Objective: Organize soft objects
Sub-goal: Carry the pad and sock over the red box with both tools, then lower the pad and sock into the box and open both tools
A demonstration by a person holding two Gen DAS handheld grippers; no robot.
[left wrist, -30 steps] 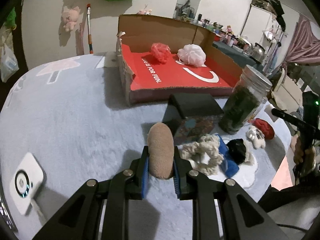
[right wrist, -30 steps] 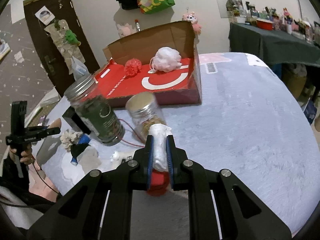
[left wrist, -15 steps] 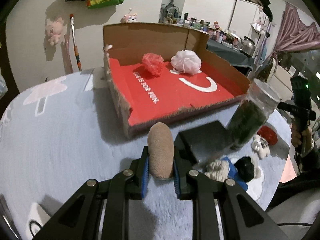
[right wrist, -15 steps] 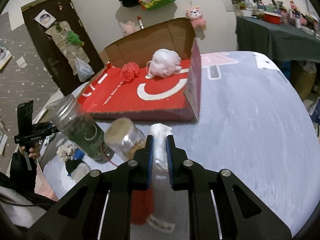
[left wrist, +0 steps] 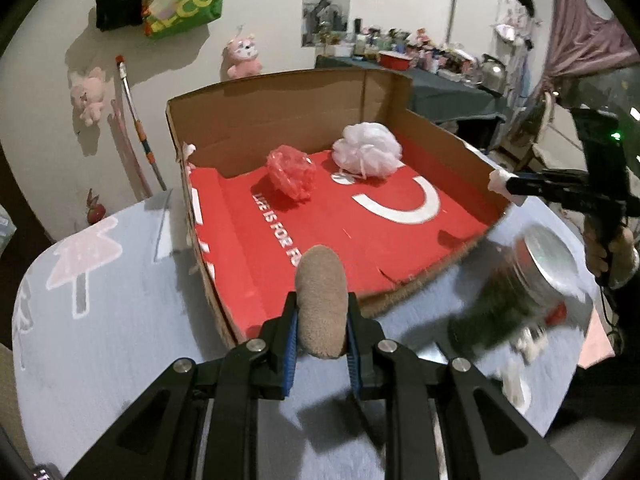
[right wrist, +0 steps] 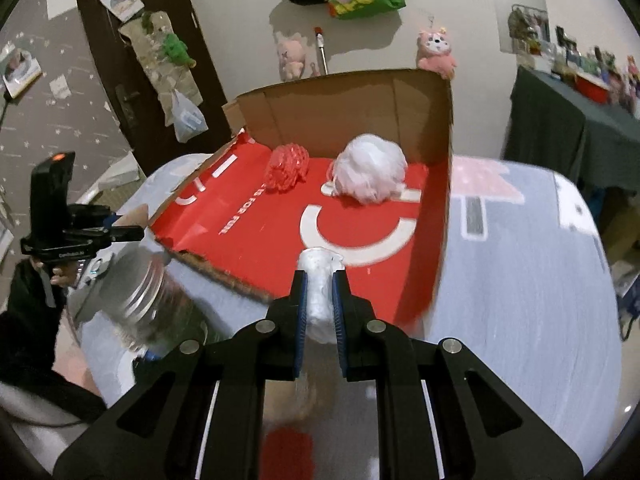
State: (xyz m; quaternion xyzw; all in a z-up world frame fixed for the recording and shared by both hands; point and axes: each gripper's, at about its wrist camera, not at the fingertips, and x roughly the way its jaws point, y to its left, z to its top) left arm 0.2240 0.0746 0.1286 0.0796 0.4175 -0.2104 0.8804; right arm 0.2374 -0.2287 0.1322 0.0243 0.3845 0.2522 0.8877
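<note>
My left gripper [left wrist: 321, 320] is shut on a tan oval sponge [left wrist: 322, 300], held over the near edge of the open cardboard box [left wrist: 288, 116] with a red floor. In the box lie a red mesh puff [left wrist: 291, 177] and a white mesh puff [left wrist: 367, 149]. My right gripper [right wrist: 319, 300] is shut on a white soft toy [right wrist: 319, 280] whose red part [right wrist: 286, 454] hangs blurred below the jaws, also at the box's [right wrist: 348, 108] near edge. The red puff [right wrist: 287, 166] and white puff [right wrist: 370, 174] show there too. Each view shows the other gripper at its side.
A blurred glass jar with a metal lid [left wrist: 520, 292] stands right of the box on the grey-blue tablecloth [left wrist: 112, 304]; the same jar [right wrist: 148, 304] is at the left in the right wrist view. Small soft items [left wrist: 528, 344] lie beyond the jar. A dark table [right wrist: 568, 128] stands behind.
Both grippers have moved up and toward the box with their loads; the box now fills the middle of both views and the jars have slid to the sides.
</note>
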